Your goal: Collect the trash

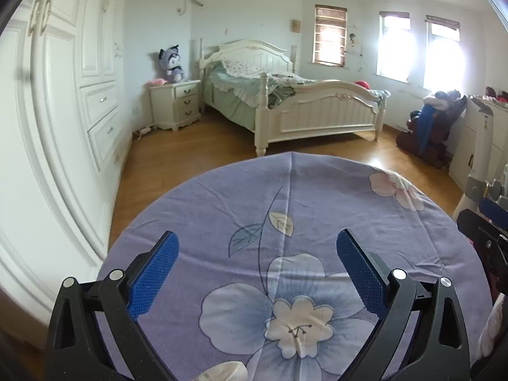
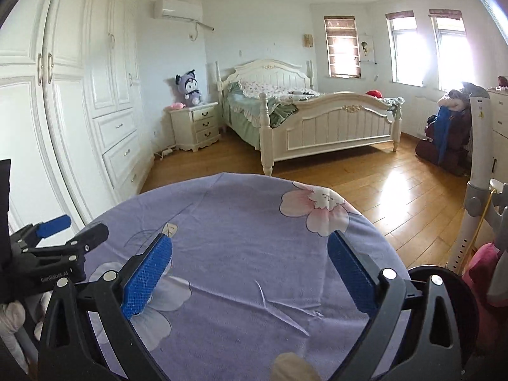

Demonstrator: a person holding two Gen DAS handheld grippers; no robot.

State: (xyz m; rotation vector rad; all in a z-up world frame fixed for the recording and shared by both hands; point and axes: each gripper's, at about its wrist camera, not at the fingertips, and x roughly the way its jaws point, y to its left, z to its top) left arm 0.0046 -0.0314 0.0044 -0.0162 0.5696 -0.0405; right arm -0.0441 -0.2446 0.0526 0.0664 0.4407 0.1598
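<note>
A round table under a purple floral cloth [image 1: 317, 203] fills the lower half of both views; it also shows in the right wrist view [image 2: 241, 228]. My left gripper [image 1: 257, 241] is open and empty above the cloth. My right gripper [image 2: 250, 244] is open and empty above the cloth. A pale crumpled piece [image 1: 227, 370] lies at the near edge in the left wrist view. A similar pale piece [image 2: 293, 366] lies at the bottom edge in the right wrist view. The left gripper also shows at the left of the right wrist view [image 2: 74, 225], open.
A white bed [image 1: 304, 104] stands across the wooden floor [image 1: 197, 146]. A nightstand [image 1: 176, 104] with a plush toy [image 1: 171, 63] is beside it. White wardrobes [image 1: 63, 95] line the left wall. A pile of bags [image 1: 428, 127] and white furniture [image 2: 479, 158] stand at the right.
</note>
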